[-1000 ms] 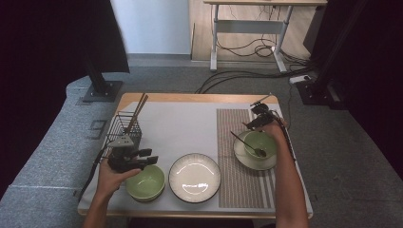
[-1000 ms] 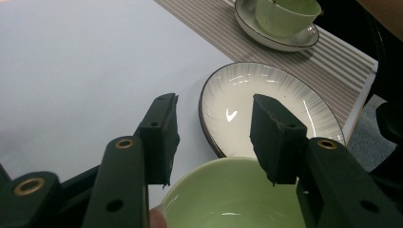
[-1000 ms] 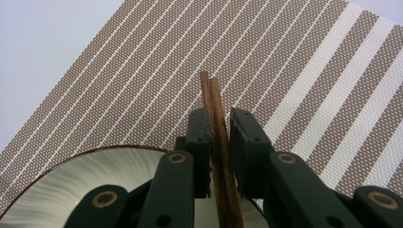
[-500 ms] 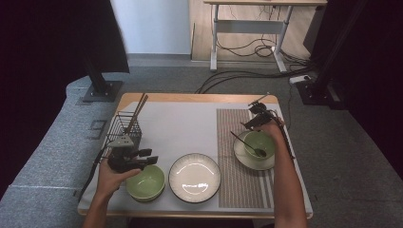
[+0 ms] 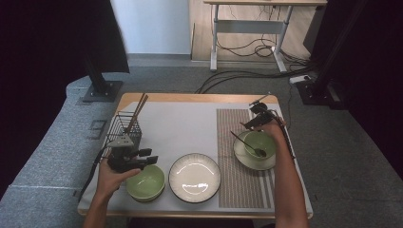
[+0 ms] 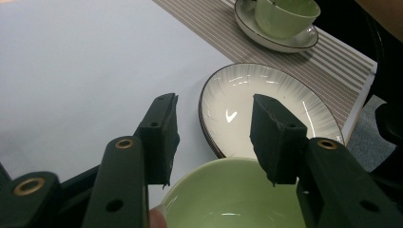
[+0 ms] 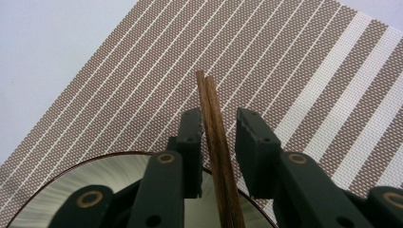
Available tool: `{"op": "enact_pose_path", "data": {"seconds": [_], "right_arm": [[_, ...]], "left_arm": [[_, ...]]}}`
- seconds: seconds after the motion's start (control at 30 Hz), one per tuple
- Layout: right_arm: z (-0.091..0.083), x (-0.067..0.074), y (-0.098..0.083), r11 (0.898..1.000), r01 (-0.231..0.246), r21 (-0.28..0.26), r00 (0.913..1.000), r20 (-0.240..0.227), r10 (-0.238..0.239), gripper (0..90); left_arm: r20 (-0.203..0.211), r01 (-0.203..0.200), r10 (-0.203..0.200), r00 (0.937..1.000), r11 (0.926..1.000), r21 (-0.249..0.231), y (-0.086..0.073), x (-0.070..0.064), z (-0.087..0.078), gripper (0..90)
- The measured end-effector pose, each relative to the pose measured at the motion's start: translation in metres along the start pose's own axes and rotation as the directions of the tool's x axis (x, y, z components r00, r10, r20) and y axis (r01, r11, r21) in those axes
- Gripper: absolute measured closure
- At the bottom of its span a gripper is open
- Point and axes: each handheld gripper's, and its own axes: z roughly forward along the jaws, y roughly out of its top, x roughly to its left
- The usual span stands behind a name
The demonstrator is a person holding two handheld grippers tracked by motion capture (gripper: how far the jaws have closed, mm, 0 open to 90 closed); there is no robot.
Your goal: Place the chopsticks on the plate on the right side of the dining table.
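In the right gripper view a pair of brown wooden chopsticks point(image 7: 205, 90) lies between the jaws of my right gripper point(image 7: 219, 116). The jaws have just been opening. The chopsticks lean on the left pad and a gap shows at the right pad. They run over the saucer rim point(image 7: 95, 171) onto the striped mat point(image 7: 285, 57). From above, the right gripper point(image 5: 248, 124) sits just beyond a green bowl point(image 5: 260, 142) on its saucer, with a dark spoon point(image 5: 247, 143) in the bowl. My left gripper point(image 5: 142, 159) point(image 6: 218, 137) stands open above the rim of a second green bowl point(image 5: 145, 183) point(image 6: 228, 204).
A white plate point(image 5: 195, 176) point(image 6: 285, 99) lies between the two bowls at the front of the table. A black wire basket point(image 5: 124, 128) with more chopsticks point(image 5: 138, 107) stands at the left behind the left gripper. The striped mat point(image 5: 233, 180) covers the right part.
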Motion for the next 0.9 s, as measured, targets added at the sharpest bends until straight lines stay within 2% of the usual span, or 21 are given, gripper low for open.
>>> {"op": "enact_pose_path", "data": {"seconds": [0.23,0.37,0.7,0.9], "right_arm": [[-0.012,-0.005,-0.001,0.998,-0.033,-0.048,0.9994,0.001,0.033,62.5],[-0.014,-0.008,-0.002,0.997,-0.048,-0.059,0.9984,0.027,0.049,59.6],[-0.009,-0.013,-0.002,0.996,-0.073,-0.055,0.9947,0.068,0.076,56.9],[-0.007,-0.014,-0.002,0.996,-0.079,-0.045,0.9937,0.076,0.082,56.1]], "left_arm": [[0.0,-0.002,0.002,1.0,1.0,-0.003,0.0,-0.001,0.0,52.2],[0.001,-0.005,0.005,1.0,1.0,-0.004,0.001,-0.001,-0.001,52.2],[0.0,-0.008,0.008,1.0,0.9999,-0.008,0.001,-0.002,-0.002,52.2],[0.0,-0.006,0.006,1.0,0.9999,-0.012,0.001,-0.002,-0.003,52.2]]}}
